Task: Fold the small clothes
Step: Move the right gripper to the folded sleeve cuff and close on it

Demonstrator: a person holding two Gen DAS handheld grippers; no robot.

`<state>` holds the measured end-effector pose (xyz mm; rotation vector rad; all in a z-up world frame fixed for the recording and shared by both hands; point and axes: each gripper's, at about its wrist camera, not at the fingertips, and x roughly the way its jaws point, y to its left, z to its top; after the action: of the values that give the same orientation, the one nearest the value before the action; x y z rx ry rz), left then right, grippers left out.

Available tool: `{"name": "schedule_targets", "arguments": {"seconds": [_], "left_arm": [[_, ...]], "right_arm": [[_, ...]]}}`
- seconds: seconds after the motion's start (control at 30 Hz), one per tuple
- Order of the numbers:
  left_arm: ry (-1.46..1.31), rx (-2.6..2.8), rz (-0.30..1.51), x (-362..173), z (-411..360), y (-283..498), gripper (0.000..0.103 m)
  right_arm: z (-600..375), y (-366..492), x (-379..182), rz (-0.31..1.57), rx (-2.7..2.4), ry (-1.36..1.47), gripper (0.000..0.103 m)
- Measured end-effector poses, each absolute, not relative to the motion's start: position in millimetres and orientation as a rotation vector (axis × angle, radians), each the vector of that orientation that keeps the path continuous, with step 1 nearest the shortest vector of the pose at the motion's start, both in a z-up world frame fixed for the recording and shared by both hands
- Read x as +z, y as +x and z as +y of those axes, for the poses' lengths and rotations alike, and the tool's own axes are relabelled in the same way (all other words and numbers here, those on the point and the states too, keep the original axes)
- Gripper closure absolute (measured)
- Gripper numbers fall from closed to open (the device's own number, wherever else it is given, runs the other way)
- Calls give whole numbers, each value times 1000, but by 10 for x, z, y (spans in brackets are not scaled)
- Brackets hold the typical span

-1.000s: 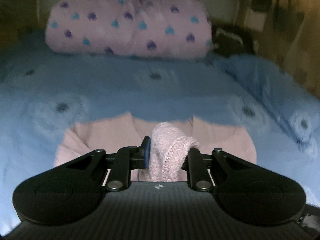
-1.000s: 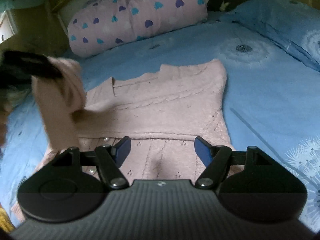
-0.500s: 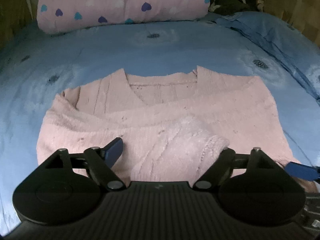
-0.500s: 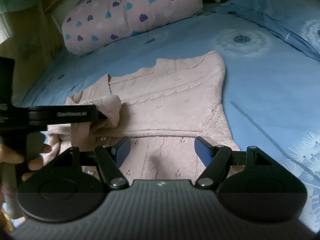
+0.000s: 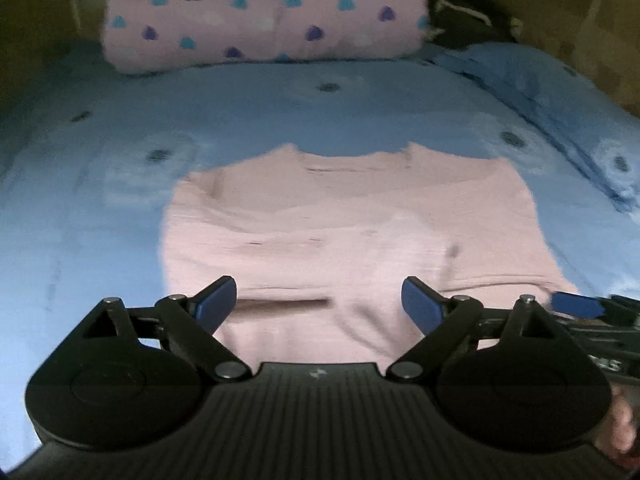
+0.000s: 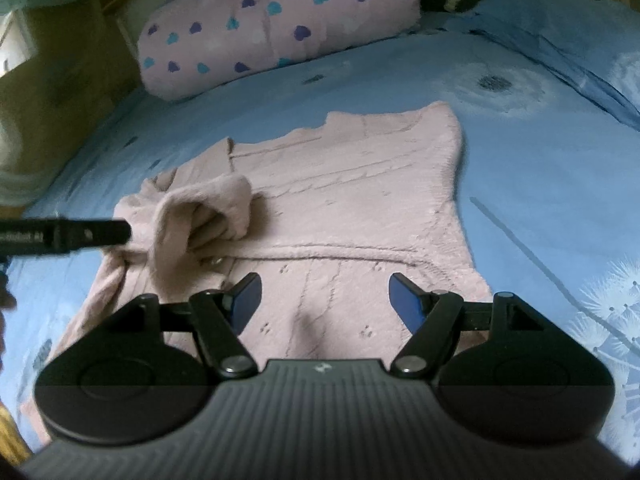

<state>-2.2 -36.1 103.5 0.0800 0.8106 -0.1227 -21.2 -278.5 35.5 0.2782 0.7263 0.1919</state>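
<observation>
Nearest the left wrist camera, the left gripper [image 5: 318, 300] has just been opening; its blue-padded jaws now stand wide with nothing between them, hanging above the lower part of the small pale pink knitted cardigan [image 5: 352, 232]. I judge the spread to be a release: the sleeve [image 6: 200, 216] lies doubled over the cardigan's left side, its cuff puffed up in a loose loop and not yet pressed flat, while the left tool's black bar [image 6: 64, 236] sits just beside it.

The right gripper [image 6: 325, 300] hovers over the cardigan's hem with its jaws apart and empty, pads clear of the knit, probably waiting for its turn at the fold.

The cardigan lies flat, neckline away from the cameras, in the middle of the blue dandelion-print bedsheet [image 6: 540, 160]; the bed serves as the folding surface.

Farther back, a pink bolster-shaped pillow with blue and purple hearts [image 5: 264, 16] lies across the head of the bed, well apart from the garment.

No basket, box or other container shows in either view.
</observation>
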Motion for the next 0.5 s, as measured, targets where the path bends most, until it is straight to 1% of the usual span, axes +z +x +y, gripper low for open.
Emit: {"name": "schedule_targets", "arguments": {"seconds": [0.1,0.27,0.37,0.5], "left_arm": [[128,-49,804,1052,-144,-14,11],[181,69,737,1006,214,46,11],[119,89,723,889,364,101,11],[19,76,756,673,479,215,11]], "right_arm": [[-2667,-252,373,708,222,218,30],[-2429,-319,420,658,301,122,31],[-2322,-347,464,622,346,141,31],[-2162,-290,448,605,394,150,31]]}}
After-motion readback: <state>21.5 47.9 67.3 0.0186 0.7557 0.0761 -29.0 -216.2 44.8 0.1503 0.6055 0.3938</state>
